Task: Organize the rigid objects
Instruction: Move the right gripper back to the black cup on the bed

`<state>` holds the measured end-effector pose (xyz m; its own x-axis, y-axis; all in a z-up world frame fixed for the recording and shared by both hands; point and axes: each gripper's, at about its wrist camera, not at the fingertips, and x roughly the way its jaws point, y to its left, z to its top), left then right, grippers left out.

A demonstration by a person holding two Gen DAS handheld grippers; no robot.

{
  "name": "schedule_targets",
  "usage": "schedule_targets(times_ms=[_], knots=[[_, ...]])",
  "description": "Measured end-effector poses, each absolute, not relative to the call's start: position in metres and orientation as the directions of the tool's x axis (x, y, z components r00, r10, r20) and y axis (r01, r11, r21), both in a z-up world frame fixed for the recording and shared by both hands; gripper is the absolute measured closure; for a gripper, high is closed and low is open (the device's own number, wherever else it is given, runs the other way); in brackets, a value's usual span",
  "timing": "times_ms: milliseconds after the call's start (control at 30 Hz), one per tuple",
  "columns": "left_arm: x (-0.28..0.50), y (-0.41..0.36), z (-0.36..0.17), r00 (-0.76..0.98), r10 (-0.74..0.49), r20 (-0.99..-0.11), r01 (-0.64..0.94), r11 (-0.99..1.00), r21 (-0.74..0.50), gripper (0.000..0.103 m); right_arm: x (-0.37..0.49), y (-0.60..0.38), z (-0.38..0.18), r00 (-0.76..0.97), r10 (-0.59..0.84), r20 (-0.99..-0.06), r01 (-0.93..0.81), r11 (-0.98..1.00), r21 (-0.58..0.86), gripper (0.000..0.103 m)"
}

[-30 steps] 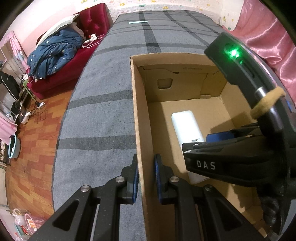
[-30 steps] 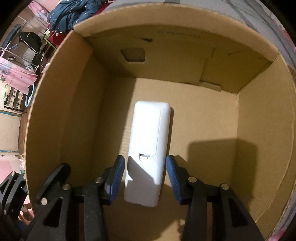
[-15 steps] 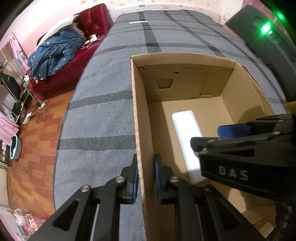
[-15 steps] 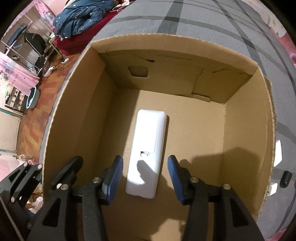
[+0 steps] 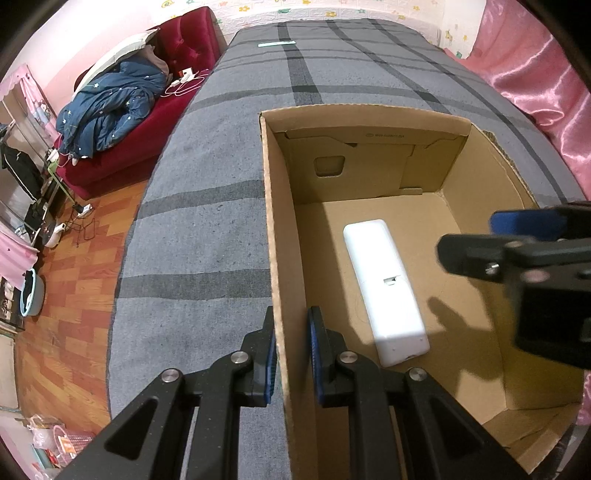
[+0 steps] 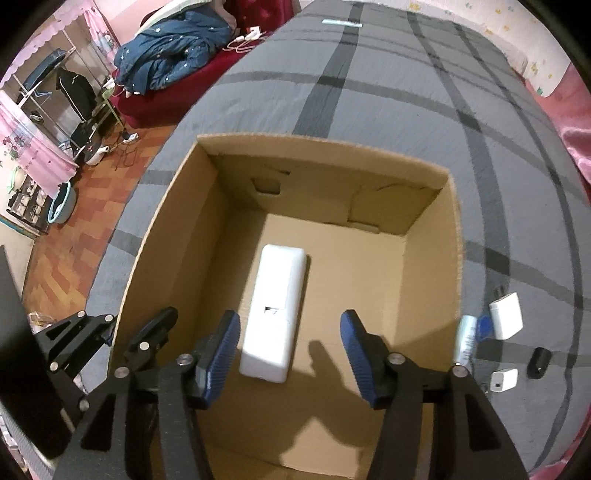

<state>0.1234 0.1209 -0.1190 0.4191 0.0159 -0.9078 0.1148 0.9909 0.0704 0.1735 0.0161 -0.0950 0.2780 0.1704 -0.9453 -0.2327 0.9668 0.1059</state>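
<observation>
My left hand-held gripper (image 5: 290, 354) is nearest, clamped on the left wall of the cardboard box (image 5: 275, 221), one blue pad outside the wall and one inside. My right hand-held gripper (image 6: 288, 350) hangs above the box's open top with its jaws apart; they have just been opening, and nothing is pressed between them. Straight below it, on the floor of the box, lies the white remote (image 6: 275, 314), flat, back side up, long axis running toward the box's far wall, clear of all four walls. Just outside the box's right wall, on the grey checked bed (image 6: 369, 110), I see a white tube (image 6: 466, 338) against the cardboard, then two white chargers, one larger (image 6: 506, 320) and one smaller (image 6: 503, 381), and a small black object (image 6: 539, 362) beyond them. Far past the box's far wall a pale strip (image 6: 341, 23) lies on the bed. Left of the box, off the bed, a red sofa (image 5: 129, 147) carries a blue jacket (image 5: 107, 110).
</observation>
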Motion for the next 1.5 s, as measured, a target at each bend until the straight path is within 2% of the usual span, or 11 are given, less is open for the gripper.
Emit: schedule_targets(times_ms=[300, 367, 567, 1067, 1500], knots=[[0.124, 0.120, -0.119, 0.417, 0.022, -0.909, 0.114, 0.991, 0.076, 0.087, 0.169, -0.006, -0.074, 0.357, 0.149, -0.922, -0.221, 0.973, 0.072, 0.018], [0.124, 0.120, -0.119, 0.417, 0.023, -0.908, 0.115, 0.990, 0.077, 0.087, 0.167, -0.012, -0.069, 0.363, 0.158, -0.918, -0.215, 0.973, 0.082, 0.007], [0.124, 0.120, -0.119, 0.418, 0.024, -0.908, 0.115, 0.990, 0.079, 0.087, 0.163, -0.033, -0.061, 0.374, 0.157, -0.914, -0.186, 0.978, 0.092, 0.000], [0.124, 0.121, -0.119, 0.417, 0.024, -0.909, 0.114, 0.990, 0.078, 0.087, 0.155, -0.108, -0.051, 0.405, 0.090, -0.910, -0.096, 0.994, 0.056, 0.000], [0.124, 0.119, -0.119, 0.418, 0.025, -0.908, 0.114, 0.990, 0.080, 0.087, 0.155, -0.201, -0.070, 0.372, -0.025, -0.928, 0.036, 0.999, -0.013, 0.000]])
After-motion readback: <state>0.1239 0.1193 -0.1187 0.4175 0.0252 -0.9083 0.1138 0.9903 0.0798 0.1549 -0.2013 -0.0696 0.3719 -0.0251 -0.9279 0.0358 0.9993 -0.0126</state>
